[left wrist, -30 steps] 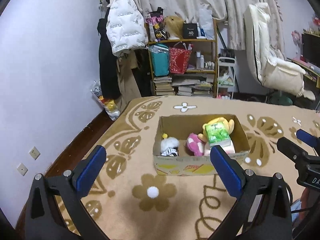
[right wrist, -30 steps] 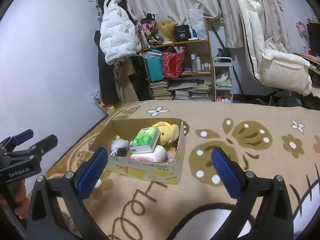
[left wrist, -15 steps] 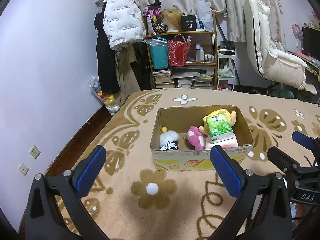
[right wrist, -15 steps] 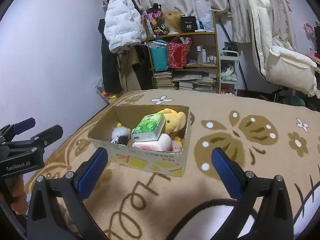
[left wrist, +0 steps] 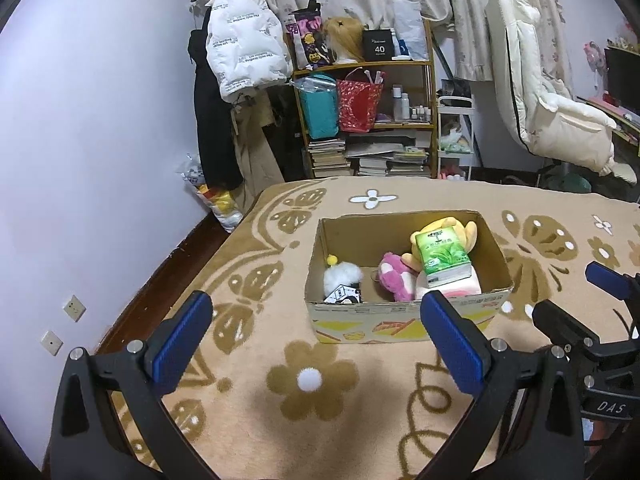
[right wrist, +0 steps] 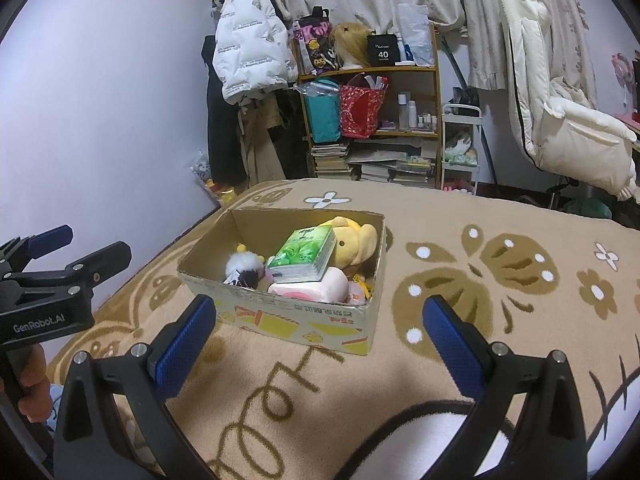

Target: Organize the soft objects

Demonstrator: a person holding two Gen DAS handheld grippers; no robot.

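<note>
Resting on a plush tan blanket (left wrist: 248,432) patterned with brown flowers and butterflies, an open cardboard box (left wrist: 400,322) of corrugated board holds the soft items; its long axis runs left to right across the left wrist view, and its printed front wall faces the cameras. Inside lie a fluffy white toy (left wrist: 342,276) at the left end, a fuzzy pink toy (left wrist: 394,278) near the middle, a yellow plush toy (left wrist: 444,226) against the back wall, and a pale pink roll-shaped cushion (right wrist: 310,290) at the front right. A green, block-shaped tissue pack (left wrist: 442,258) in glossy wrap sits tilted on top of the cushion, its long axis running front to back. The left tool (left wrist: 316,344) hovers with its blue ribbed pads wide apart, empty, the box just beyond and between its fingers. The right tool (right wrist: 320,342) likewise stands spread and empty, with the box ahead and slightly left of centre. Both tools are apart from the box.
</note>
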